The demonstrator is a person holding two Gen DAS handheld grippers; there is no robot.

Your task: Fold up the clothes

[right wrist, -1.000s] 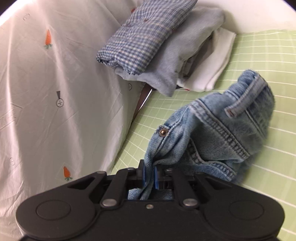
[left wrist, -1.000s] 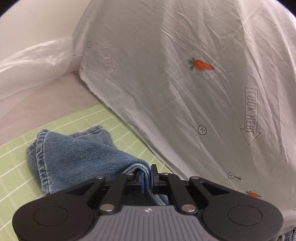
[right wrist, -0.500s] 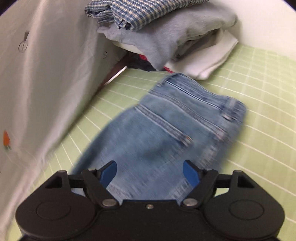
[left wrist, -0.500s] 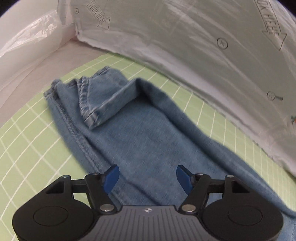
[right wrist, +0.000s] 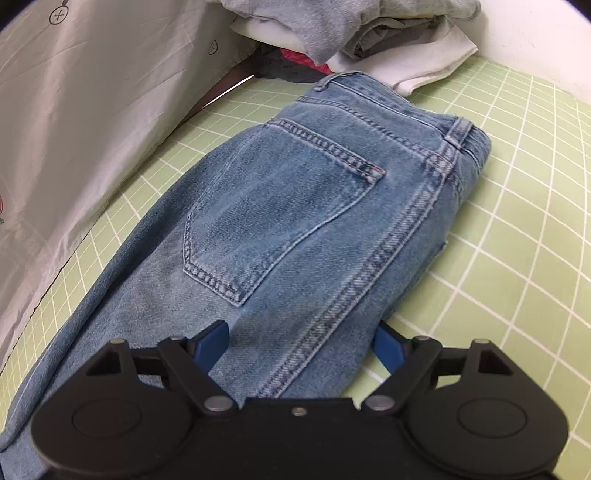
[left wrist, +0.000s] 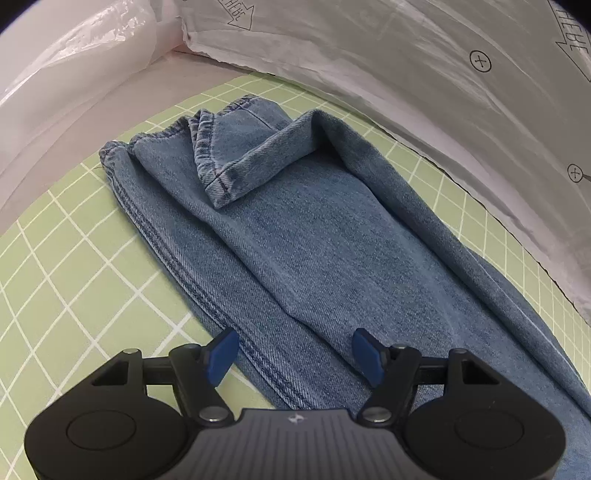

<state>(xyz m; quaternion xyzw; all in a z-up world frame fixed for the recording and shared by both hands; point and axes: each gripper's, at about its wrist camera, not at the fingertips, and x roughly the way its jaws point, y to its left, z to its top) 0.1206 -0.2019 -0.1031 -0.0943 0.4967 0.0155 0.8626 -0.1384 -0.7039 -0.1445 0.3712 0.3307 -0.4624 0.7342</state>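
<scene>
L wrist view: left gripper (left wrist: 295, 349) w/ jaws spread wide, nothing between them; blue pads (left wrist: 221, 356) sit low over the denim, contact w/ fabric can't be confirmed. Jeans (left wrist: 314, 236) lie flat on green grid mat (left wrist: 66, 280), legs stacked one on the other and running away from cam toward the hems. Upper hem (left wrist: 221, 173) turned back on itself, a triangular flap showing the stitched cuff; lower hem just beyond it at the mat's far edge. Double-stitched side seam runs along the left edge of the leg. White printed sheet (left wrist: 424, 85) w/ arrow + crossed-circle marks hangs along the right side, its lower edge just beside the jeans. Clear plastic film (left wrist: 74, 55) bunched at upper left, off the mat. R wrist view: right gripper (right wrist: 301, 341) also wide open, holding nothing; its pads straddle the jeans (right wrist: 295, 221) near the seat, right pad at the fabric's edge over the mat (right wrist: 517, 240). Back pocket (right wrist: 266, 210) faces up, waistband w/ belt loop (right wrist: 458, 129) at far end. Pile of folded clothes (right wrist: 369, 33) (grey + white pieces, red bit underneath) sits behind the waistband, white item touching or nearly touching it. Same printed sheet (right wrist: 92, 110) drapes along left.
</scene>
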